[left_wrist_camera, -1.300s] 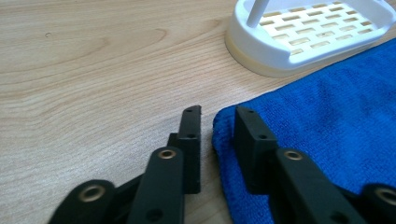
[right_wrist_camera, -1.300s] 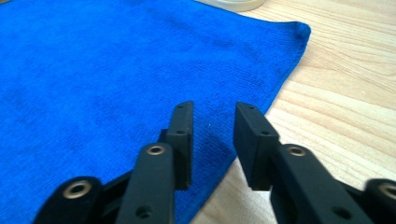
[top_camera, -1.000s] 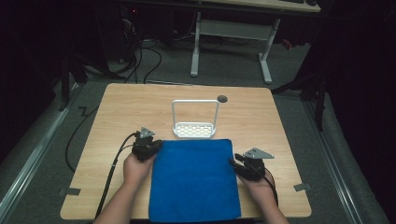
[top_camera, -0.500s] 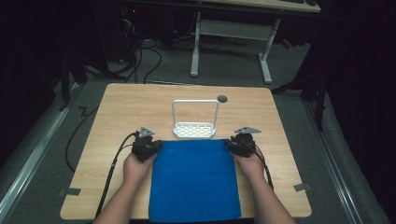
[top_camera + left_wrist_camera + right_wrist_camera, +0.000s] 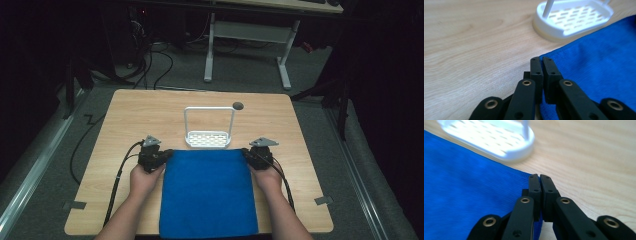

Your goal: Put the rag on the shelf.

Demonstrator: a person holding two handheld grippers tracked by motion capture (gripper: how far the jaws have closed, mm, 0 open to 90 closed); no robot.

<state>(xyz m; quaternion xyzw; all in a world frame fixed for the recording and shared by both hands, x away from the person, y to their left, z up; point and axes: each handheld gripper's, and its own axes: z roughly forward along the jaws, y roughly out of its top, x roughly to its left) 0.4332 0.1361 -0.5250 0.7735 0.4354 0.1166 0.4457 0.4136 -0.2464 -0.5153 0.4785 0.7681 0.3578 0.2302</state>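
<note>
A blue cloth (image 5: pixel 207 192) lies flat on the near half of the table (image 5: pixel 130 115), its near edge hanging just over the front, its far edge just short of a white rack (image 5: pixel 208 131) with a tall wire handle. The left gripper (image 5: pixel 161 156) sits at the cloth's far left corner, jaws drawn together; in the left gripper view the pads meet right at the corner's edge (image 5: pixel 549 56), with blue showing beneath them, so it looks pinched. The right gripper (image 5: pixel 248 156) has just been closing, and its jaws now stand shut on the far right corner, a sliver of blue visible between the pads in the right gripper view (image 5: pixel 539 180). The cloth looks soft and light, a fine-ribbed weave, limp enough that it will sag and fold wherever it is not held. I would judge the two far corners the sensible place to grip: lifted from there it should hang or fold evenly, though a thin pinch near the hem could slip out if tugged hard. The table is pale wood, smooth and matt, with a small dark hole (image 5: pixel 238 105) near its far edge and bits of grey tape at the near corners. Around it the room is dim, grey carpet underfoot, cables on the floor and the white legs of another desk (image 5: pixel 210 50) beyond.
</note>
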